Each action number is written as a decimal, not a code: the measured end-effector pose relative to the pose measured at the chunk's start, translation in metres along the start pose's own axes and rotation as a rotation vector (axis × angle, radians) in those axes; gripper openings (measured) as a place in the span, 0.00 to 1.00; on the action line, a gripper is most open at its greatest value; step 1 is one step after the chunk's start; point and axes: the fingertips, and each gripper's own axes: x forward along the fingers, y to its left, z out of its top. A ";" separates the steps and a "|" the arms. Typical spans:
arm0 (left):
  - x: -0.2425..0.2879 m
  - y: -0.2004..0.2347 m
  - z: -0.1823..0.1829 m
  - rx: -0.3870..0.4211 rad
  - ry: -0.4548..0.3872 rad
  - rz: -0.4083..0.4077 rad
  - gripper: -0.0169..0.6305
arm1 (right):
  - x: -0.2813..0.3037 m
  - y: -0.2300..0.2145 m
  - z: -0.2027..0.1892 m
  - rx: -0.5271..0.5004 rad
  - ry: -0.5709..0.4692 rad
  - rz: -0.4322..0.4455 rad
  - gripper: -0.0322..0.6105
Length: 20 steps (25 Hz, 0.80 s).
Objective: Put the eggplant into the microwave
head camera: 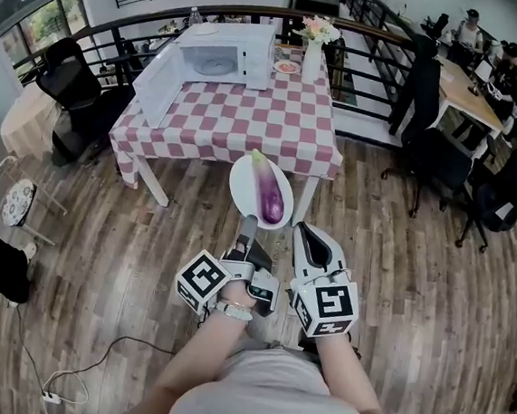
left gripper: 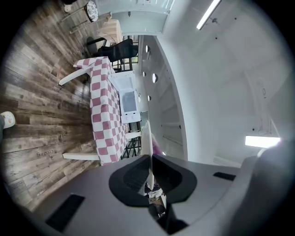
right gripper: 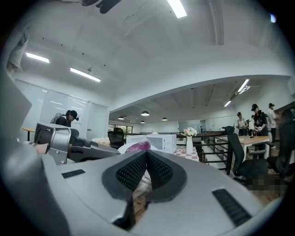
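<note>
A purple eggplant (head camera: 270, 195) lies on a white oval plate (head camera: 247, 184) held in the air in front of the checkered table (head camera: 239, 122). My left gripper (head camera: 249, 222) is shut on the plate's near rim; in the left gripper view the plate (left gripper: 147, 136) runs edge-on between the jaws (left gripper: 150, 157), with a bit of eggplant (left gripper: 158, 148) beside it. The white microwave (head camera: 228, 55) stands at the table's back with its door (head camera: 159, 80) swung open to the left. My right gripper (head camera: 315, 242) is shut and empty just right of the plate (right gripper: 146, 155).
A vase of flowers (head camera: 314, 50) and a small dish (head camera: 286, 67) stand right of the microwave. Black office chairs (head camera: 74, 93) are left of the table, a railing (head camera: 372, 67) behind it, and people sit at desks (head camera: 470, 90) at the right. A cable (head camera: 79, 366) lies on the wooden floor.
</note>
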 end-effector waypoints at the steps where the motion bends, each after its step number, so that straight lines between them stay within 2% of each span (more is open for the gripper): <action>1: 0.002 0.002 0.004 -0.001 -0.001 0.004 0.06 | 0.005 0.002 -0.001 -0.001 0.002 0.003 0.09; 20: 0.071 0.024 0.082 -0.005 0.032 0.007 0.06 | 0.109 0.003 -0.009 0.050 0.025 -0.019 0.09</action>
